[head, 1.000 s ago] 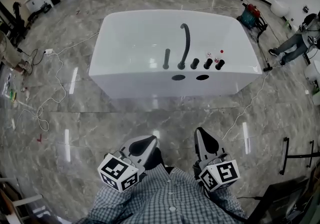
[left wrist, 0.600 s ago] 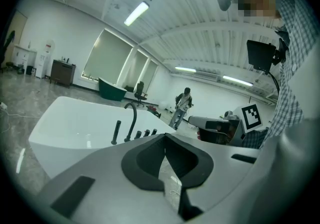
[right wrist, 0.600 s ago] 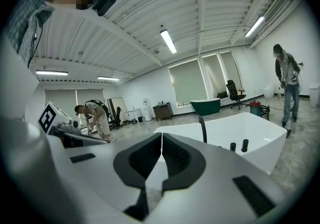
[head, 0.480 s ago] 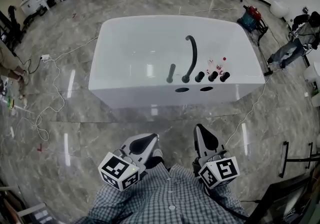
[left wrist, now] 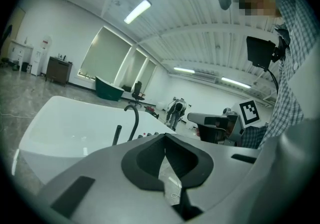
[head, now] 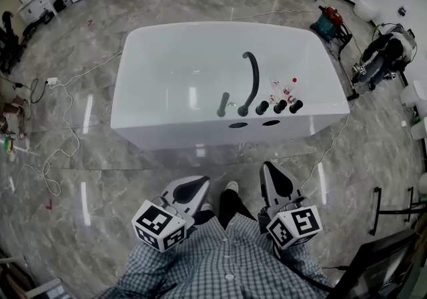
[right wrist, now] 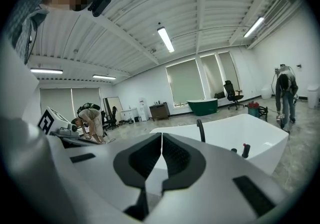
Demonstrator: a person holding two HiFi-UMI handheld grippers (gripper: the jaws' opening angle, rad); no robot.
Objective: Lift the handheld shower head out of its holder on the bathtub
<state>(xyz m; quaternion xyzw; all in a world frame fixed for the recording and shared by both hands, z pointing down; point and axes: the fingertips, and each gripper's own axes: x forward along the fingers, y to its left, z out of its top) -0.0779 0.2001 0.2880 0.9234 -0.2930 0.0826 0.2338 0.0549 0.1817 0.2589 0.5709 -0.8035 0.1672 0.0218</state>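
Jaws of both grippers are pressed together with nothing between them. In the left gripper view the dark pads of the left gripper meet along a thin seam. The right gripper view shows the right gripper closed the same way.

From the head view the left gripper and right gripper sit side by side, close to the person's checked shirt. Both point forward over the marble floor, and one shoe shows between them.

The shower head stands upright in its holder on the near rim of the white tub. It is well ahead of both pairs of jaws, touched by neither, and roughly in line with the gap between the grippers. A curved black spout stands just beside it, toward the right gripper's side. A row of dark knobs runs further that way.

In the left gripper view the shower head shows above the jaw seam and to its left. The spout rises next to it, on the tub.

In the right gripper view the tub lies beyond the jaws and to their right. There the shower head cannot be picked out with certainty.

A white cable trails on the floor off the left jaws' outer side. A person bends over far ahead, beyond the tub's right end.
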